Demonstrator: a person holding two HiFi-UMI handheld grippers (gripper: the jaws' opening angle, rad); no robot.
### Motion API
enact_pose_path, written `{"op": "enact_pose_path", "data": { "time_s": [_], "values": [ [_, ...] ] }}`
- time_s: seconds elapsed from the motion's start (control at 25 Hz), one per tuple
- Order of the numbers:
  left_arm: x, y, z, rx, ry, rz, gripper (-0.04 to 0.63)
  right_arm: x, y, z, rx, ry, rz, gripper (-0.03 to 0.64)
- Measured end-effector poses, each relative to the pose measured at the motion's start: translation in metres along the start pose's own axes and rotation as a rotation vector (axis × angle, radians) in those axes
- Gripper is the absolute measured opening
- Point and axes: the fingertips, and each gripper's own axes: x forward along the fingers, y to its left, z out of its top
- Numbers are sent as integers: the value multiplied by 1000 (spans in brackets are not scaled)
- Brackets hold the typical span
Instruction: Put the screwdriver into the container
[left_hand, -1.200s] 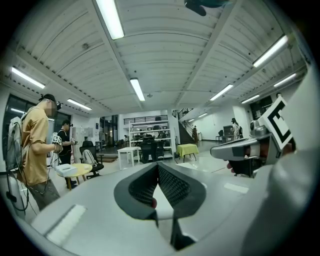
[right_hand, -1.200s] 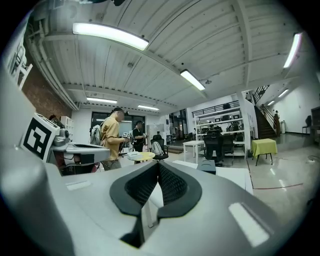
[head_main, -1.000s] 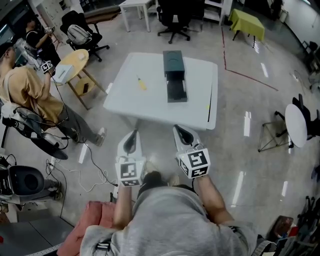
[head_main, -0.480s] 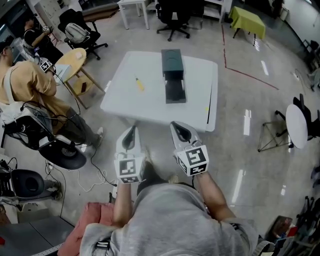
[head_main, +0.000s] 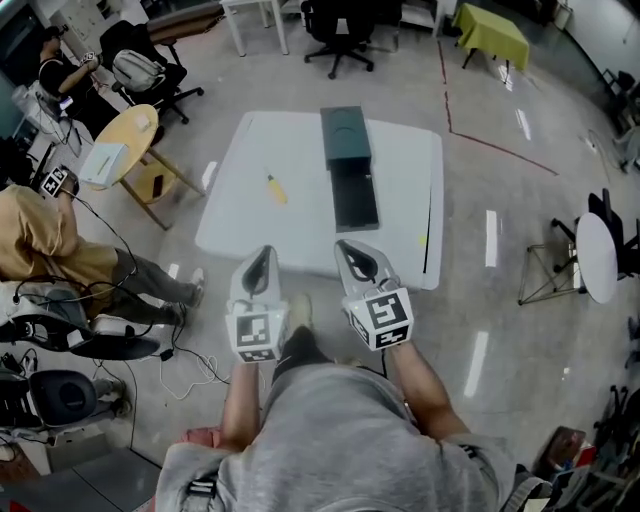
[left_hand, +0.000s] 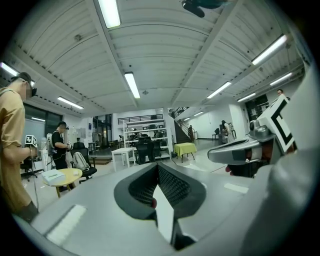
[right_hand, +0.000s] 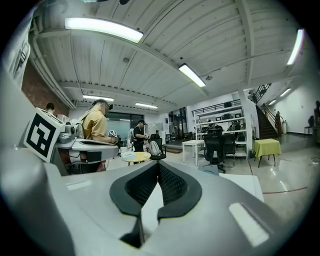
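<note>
Left gripper (left_hand: 158, 167), right gripper (right_hand: 159, 167): jaws closed, empty, by their own views. Only my head view shows screwdriver (head_main: 275, 188), left of container (head_main: 352, 170), on table (head_main: 290, 225).

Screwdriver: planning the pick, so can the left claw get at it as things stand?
Probably yes: only bare table lies between the left claw and the screwdriver; the container sits aside. The claw is shut, though.
</note>
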Motion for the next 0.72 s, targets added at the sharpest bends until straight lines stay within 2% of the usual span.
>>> {"op": "enact_pose_path", "data": {
  "time_s": [0.28, 0.72],
  "values": [
    [68, 31, -2, 2, 37, -64, 12, 70, -20, 3, 31, 38, -29, 3],
    [148, 104, -30, -29, 108, -94, 12, 175, -35, -6, 56, 123, -41, 3]
  ]
}}
